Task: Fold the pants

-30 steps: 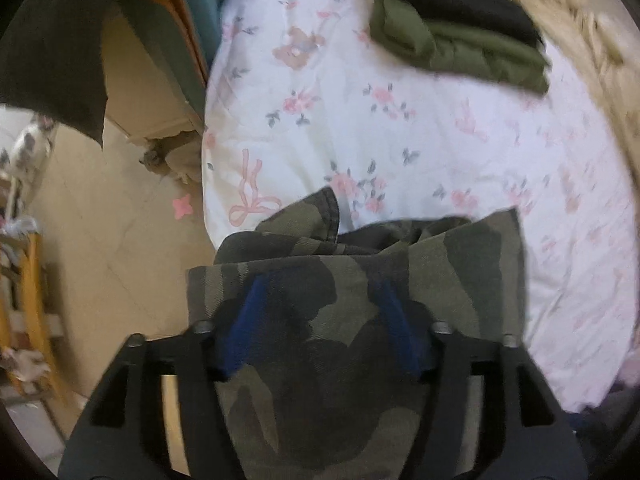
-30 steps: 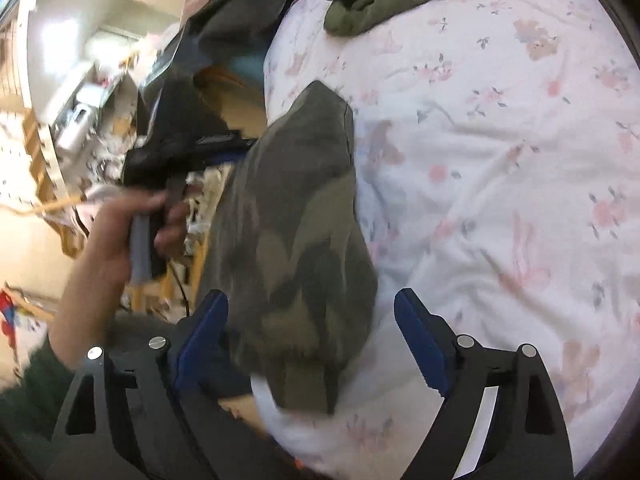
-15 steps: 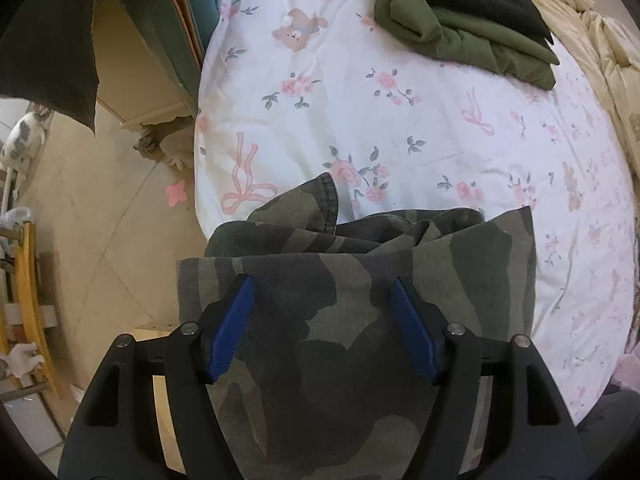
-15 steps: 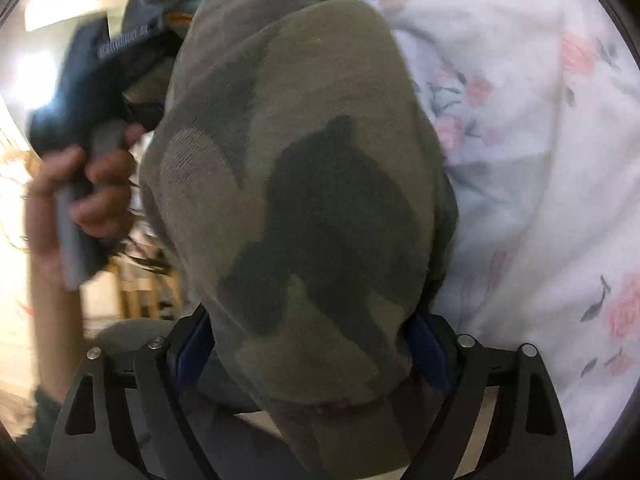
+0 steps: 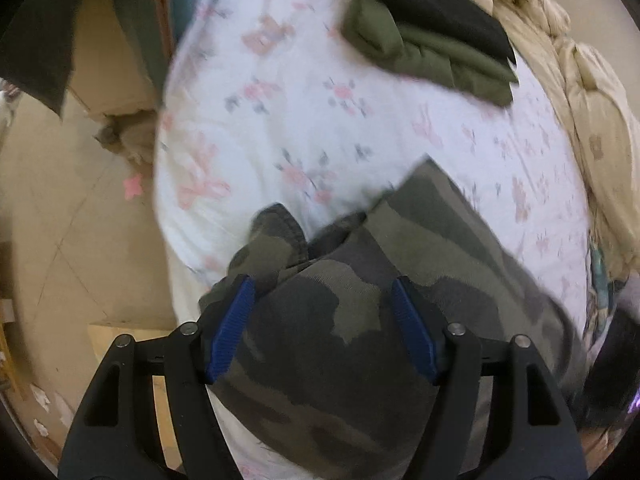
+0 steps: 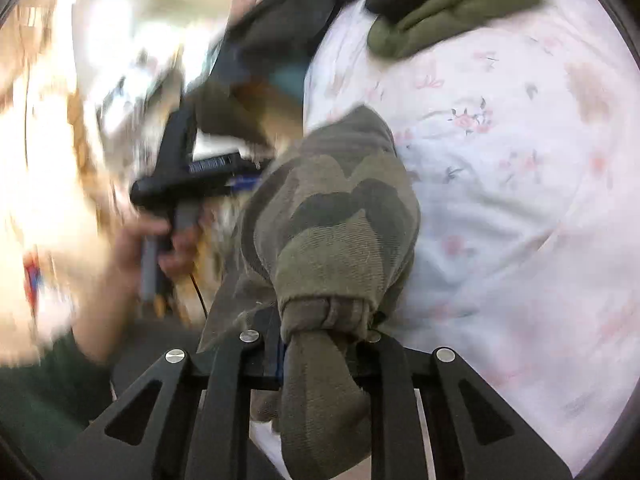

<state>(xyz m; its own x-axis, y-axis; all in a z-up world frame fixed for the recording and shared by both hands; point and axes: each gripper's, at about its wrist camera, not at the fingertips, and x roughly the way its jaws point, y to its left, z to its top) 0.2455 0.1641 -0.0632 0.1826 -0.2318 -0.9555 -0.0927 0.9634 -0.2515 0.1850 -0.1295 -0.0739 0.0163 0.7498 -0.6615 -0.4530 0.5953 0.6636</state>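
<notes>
Two grippers: both engaged with the camouflage-pattern cotton pants (image 5: 360, 320), which lie bunched at the near edge of the white floral-print bed sheet (image 5: 320, 120).
Left gripper (image 5: 320, 332): blue-padded fingers (image 5: 230, 328) spread wide; cloth drapes between them, not pinched.
Right gripper (image 6: 320, 336): closed tight on a gathered wad of the pants; fabric bulges ahead of the jaws.
Step in hand: judged to be lifting or spreading the garment for a fold.
Method: close the left on a matching edge, draw both apart until the cloth is taut, then lay it flat away from the bed's near edge.
Surroundings: folded olive-green and black garments (image 5: 432, 36) stacked near the far edge, well apart; beige quilted blanket (image 5: 592, 120) along the right edge.
Obstruction: none on the middle sheet; overhang toward the floor risks slippage.
</notes>
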